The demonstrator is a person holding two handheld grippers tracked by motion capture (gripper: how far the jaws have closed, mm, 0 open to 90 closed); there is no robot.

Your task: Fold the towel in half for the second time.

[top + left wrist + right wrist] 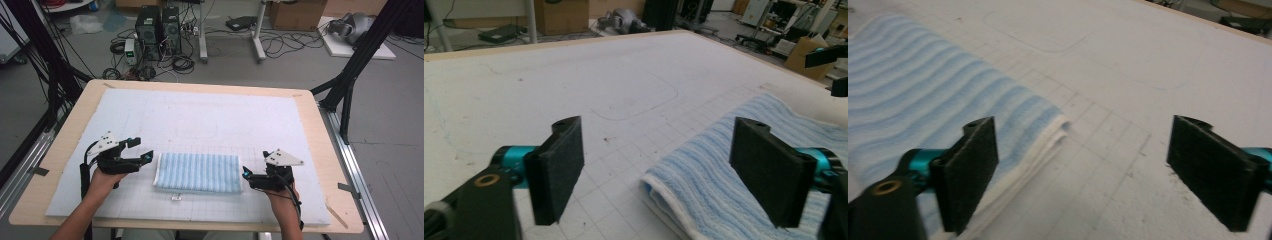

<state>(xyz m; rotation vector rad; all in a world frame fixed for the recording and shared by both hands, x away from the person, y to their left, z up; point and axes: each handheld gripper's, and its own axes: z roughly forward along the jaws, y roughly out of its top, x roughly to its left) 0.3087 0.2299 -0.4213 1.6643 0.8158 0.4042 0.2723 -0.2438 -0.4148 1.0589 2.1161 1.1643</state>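
At lower centre of the high view, a folded towel [198, 172] is flanked by the left gripper [145, 151] and right gripper [244, 172]; jaws are spread wide, nothing held. Bare mat [210, 117] is seen above.

Lab or test workshop, most likely. Bare grey floor [395, 130] strewn with loose cables [180, 62]. Two black computer towers [159, 27] stand on the floor behind the table [65, 145]. Cardboard boxes [297, 14] against the far side. Black metal frame struts [357, 60] flank the table; a gridded white mat [200, 115] covers its top.
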